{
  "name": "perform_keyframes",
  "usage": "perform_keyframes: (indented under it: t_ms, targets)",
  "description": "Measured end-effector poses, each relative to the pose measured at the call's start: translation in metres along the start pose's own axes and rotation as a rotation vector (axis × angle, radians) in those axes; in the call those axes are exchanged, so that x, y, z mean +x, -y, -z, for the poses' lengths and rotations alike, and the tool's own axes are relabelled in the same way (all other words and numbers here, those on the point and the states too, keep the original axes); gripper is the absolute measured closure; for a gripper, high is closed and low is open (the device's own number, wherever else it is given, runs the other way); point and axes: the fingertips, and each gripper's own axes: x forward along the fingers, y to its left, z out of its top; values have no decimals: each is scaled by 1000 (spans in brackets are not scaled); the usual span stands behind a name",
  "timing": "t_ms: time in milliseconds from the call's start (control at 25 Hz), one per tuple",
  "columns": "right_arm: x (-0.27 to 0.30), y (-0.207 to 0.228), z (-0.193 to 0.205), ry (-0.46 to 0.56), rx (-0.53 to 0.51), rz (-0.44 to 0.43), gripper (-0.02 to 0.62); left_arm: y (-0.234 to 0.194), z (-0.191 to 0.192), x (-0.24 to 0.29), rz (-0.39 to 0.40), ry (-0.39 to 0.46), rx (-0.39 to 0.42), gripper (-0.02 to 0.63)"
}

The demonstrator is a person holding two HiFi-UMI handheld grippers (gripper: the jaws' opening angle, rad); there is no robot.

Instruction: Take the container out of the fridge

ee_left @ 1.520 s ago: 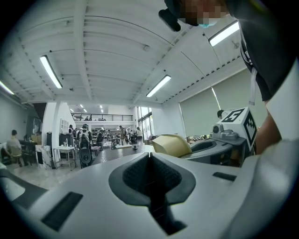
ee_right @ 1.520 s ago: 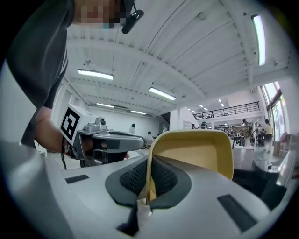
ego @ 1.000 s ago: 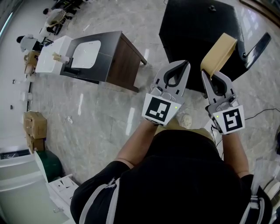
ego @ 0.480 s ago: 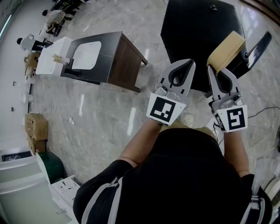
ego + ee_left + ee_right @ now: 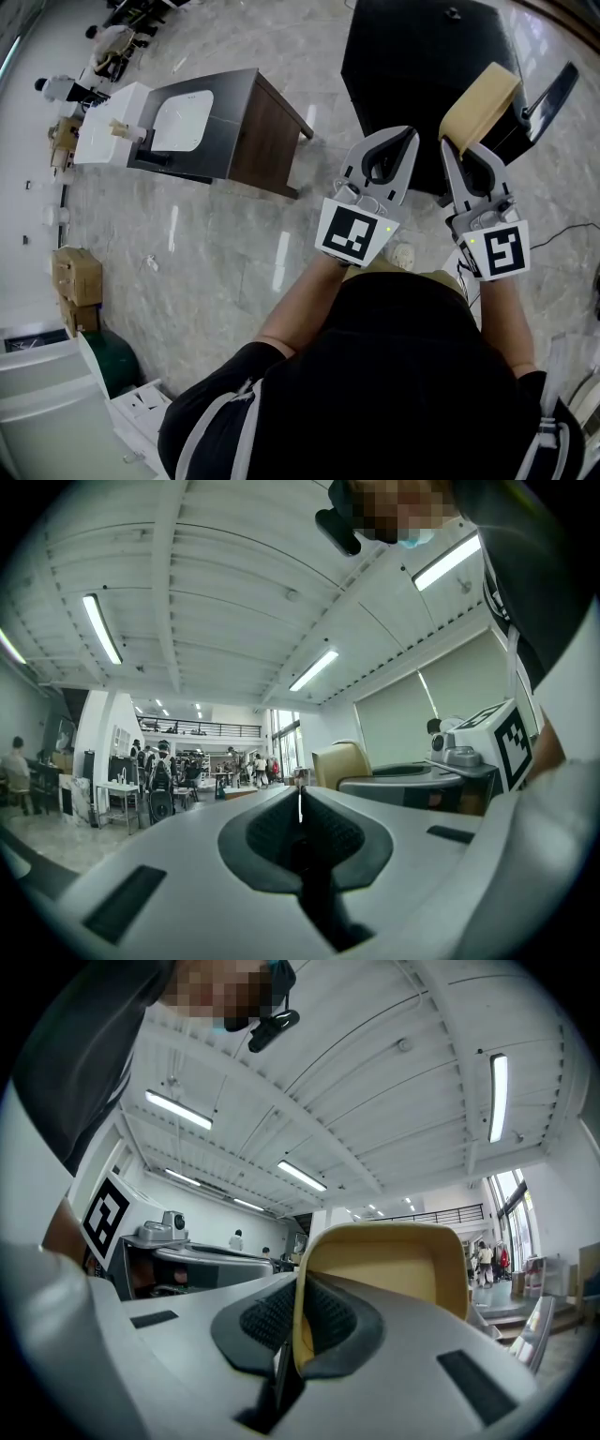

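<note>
The container (image 5: 482, 103) is a tan, open-topped tub, tipped on its side in the air over the dark table. My right gripper (image 5: 454, 143) is shut on its rim; in the right gripper view the tan wall (image 5: 375, 1279) stands up between the jaws of the right gripper (image 5: 296, 1288). Just to its left, my left gripper (image 5: 405, 136) is shut with nothing in it, and the left gripper view shows the left gripper (image 5: 300, 794) with its jaws closed together. Both are held close in front of the person's chest, pointing up and away.
A black angular table (image 5: 422, 56) and a black chair part (image 5: 553, 94) lie ahead. A dark cabinet with a white sink top (image 5: 216, 122) stands to the left on the marble floor. Cardboard boxes (image 5: 75, 272) and a white appliance (image 5: 47, 403) sit at the far left.
Both grippers have drifted slightly right and forward, the right one carrying the tan container along. Their jaws have stayed as they were.
</note>
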Motion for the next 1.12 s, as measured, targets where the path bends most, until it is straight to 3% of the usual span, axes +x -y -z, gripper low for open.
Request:
perform_keyframes:
  t_ms: [800, 1000, 1120]
  targets:
    - [5, -26, -7, -4, -4, -65, 558, 2, 2, -17, 21, -38, 42, 581]
    - [2, -28, -1, -19, -21, -87, 558, 4, 13, -23, 31, -126, 80, 581]
    - [3, -32, -1, -18, -19, -92, 558, 3, 7, -23, 15, -81, 53, 581]
